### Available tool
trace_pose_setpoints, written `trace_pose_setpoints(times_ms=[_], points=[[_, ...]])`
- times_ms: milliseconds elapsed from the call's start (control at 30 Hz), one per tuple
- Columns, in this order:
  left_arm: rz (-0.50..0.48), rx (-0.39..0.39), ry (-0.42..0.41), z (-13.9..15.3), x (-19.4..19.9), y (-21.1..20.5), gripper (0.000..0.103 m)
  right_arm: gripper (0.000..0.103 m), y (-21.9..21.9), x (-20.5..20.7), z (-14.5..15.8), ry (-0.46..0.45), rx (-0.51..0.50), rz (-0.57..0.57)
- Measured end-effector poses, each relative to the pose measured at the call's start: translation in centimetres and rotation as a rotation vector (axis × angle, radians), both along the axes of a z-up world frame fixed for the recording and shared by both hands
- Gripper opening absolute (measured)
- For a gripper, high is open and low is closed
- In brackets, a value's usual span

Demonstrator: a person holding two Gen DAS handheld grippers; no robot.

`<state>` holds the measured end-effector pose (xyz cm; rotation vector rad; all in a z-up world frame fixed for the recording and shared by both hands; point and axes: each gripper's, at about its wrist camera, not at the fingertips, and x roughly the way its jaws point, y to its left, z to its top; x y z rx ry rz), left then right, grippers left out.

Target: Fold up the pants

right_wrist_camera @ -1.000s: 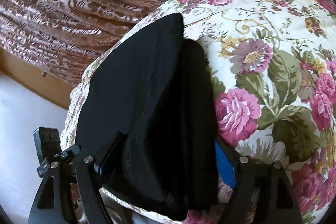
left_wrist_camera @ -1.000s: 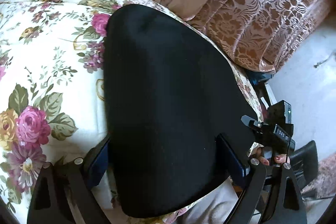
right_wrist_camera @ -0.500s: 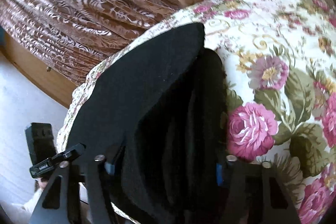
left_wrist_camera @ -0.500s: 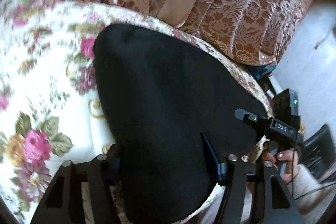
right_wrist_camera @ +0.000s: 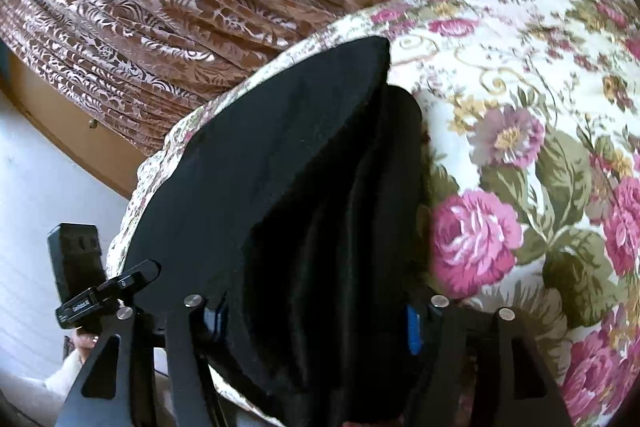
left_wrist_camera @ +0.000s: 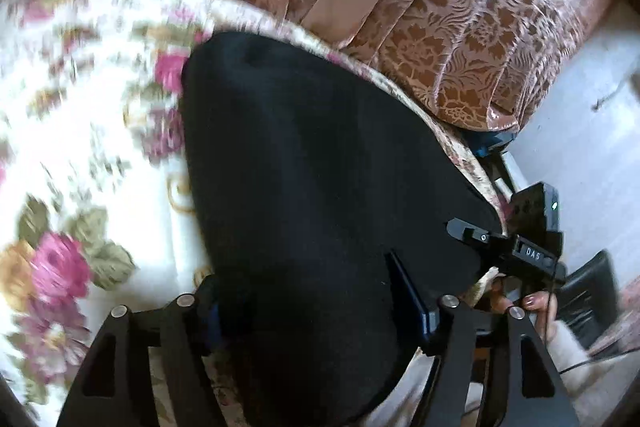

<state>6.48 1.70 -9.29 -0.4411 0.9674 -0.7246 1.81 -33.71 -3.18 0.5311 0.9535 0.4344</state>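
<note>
A: Where are the pants [left_wrist_camera: 320, 195]?

B: Black, folded into a thick stack, lying on the floral bedspread [left_wrist_camera: 80, 131] near its edge. Brown patterned drapery [left_wrist_camera: 460, 27] hangs behind. From the right wrist view the folded layers [right_wrist_camera: 340, 227] show edge-on along the stack's right side.

A: Left gripper [left_wrist_camera: 316, 291]?

B: Fingers straddle the near end of the stack, one on each side. Jaws are opening. Fabric sits between them; the right finger [left_wrist_camera: 408, 291] lies against or on top of the cloth, the left one is at the stack's edge. Can't confirm the pads press, so I read it as not clamped.

A: Right gripper [right_wrist_camera: 316, 311]?

B: Same picture: fingers either side of the layered end, jaws opening, cloth between them. Blue pad [right_wrist_camera: 413, 331] visible right beside the stack; contact unclear.

A: Anything else?

B: A person's hand [left_wrist_camera: 520, 301] on the right gripper's handle, seen from the left wrist view. That view is motion-blurred on the bedspread.
</note>
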Motion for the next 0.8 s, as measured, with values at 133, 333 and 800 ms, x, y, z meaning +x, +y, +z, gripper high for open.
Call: trace_pose_setpoints(times_ms=[133, 333, 800], points=[[0.008, -0.021, -0.018, 0.3, 0.0, -0.5, 0.058, 0.060, -0.4, 0.0, -0.5, -0.001, 0.040, 0.009], [0.010, 0.060, -0.109, 2.7, -1.1, -1.3, 0.048, 0.050, 1.1, -0.5, 1.2, -0.087, -0.094, 0.025], [0.042, 0.206, -0.327, 6.6, -0.4, -2.7, 0.048, 0.048, 2.6, -0.3, 4.4, -0.257, -0.197, -0.010]])
